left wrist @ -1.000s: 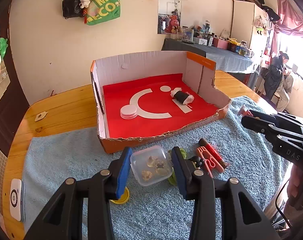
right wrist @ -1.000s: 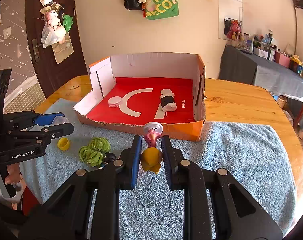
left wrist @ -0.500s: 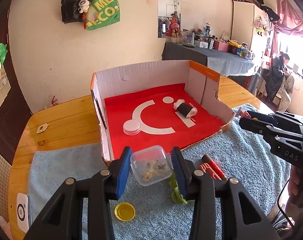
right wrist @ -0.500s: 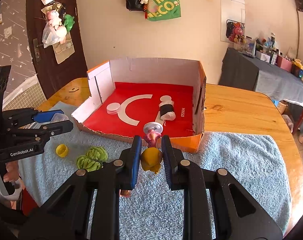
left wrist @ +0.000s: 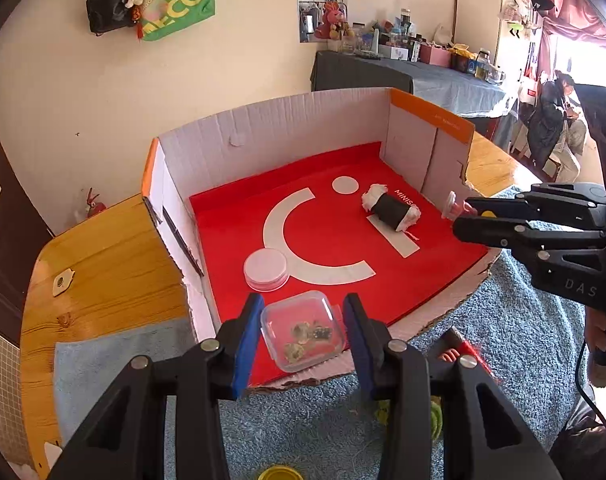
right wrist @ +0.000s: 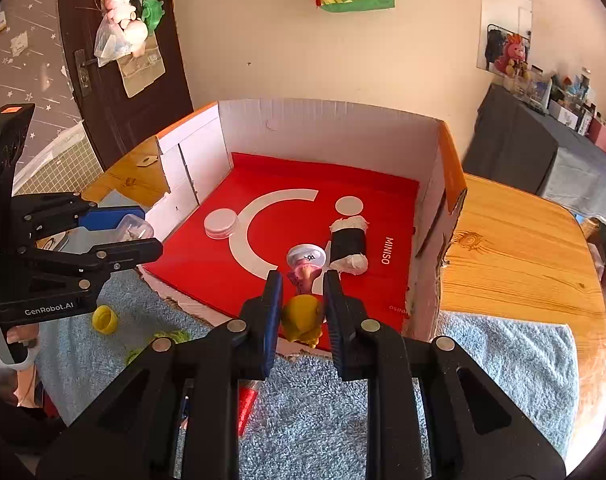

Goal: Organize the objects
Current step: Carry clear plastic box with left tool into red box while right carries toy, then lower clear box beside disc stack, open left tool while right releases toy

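Left gripper [left wrist: 301,330] is closed on a small clear plastic container [left wrist: 303,330] with loose bits inside, held above the front edge of the open cardboard box [left wrist: 271,136], over its red floor. Right gripper [right wrist: 301,312] is closed on a yellow and pink toy figure [right wrist: 303,304] with a white cap, also above the front edge, just short of the black and white roll [right wrist: 347,246] lying in the box.

Risks, as judged:
- The container is smooth and caught only at its sides; a loose grip could let it tip and spill.
- The toy's top sticks out past the fingers; set down too far forward it may knock the roll.
- Either load carried low could catch the torn front edge.
- The white round lid [left wrist: 266,270] lies close to the container's likely landing spot.

Items remain on the blue towel [right wrist: 503,364], including a yellow cap [right wrist: 106,319].
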The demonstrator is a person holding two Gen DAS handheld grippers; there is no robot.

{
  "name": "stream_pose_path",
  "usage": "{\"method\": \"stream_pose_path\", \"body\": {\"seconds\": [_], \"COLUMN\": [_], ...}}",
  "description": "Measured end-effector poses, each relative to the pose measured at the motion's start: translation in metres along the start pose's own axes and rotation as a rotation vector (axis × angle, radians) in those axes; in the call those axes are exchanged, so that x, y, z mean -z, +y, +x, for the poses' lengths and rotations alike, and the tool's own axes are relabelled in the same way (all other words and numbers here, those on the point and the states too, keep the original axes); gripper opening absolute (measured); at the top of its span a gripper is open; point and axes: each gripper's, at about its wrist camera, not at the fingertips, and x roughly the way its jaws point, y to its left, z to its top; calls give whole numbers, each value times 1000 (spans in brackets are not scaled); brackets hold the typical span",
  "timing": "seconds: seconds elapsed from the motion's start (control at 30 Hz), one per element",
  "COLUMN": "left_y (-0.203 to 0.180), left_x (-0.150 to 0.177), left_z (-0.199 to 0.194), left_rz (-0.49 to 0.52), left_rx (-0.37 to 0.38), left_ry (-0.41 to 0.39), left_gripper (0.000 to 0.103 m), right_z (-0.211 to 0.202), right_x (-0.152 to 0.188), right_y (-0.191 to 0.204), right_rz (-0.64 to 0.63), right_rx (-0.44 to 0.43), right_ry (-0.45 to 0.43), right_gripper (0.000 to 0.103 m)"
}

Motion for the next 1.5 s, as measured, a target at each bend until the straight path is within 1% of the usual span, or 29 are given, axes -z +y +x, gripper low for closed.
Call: {"method": "stream_pose_path", "body": {"seconds": [0.1, 0.27, 0.43, 0.63, 1.0, 1.5], "left_y": [2, 3, 3, 1, -1, -1], "left_x": [-2, -3, -2, 0, 2, 2], "left_z": [14, 31, 47, 59, 65, 64], "left_rz": [10, 24, 28, 35, 32, 31], "left_rx": [7, 40, 51, 53, 65, 62], "left_ry": [33, 83, 131, 163, 158, 154], "left_gripper": [43, 43, 43, 43, 44, 44], "right_z": [16, 40, 53, 60, 72, 73], "right_x": [-5, -6, -3, -2, 5, 6], "right_y": [-2, -7, -12, -13, -13, -16], "right_rz": [-8, -4, 5, 5, 12, 32], "right_rx": [-21, -48, -62, -55, -57, -59], "right_ry": [47, 130, 179, 215, 263, 264], "right_gripper": [20, 20, 20, 20, 20, 20]}}
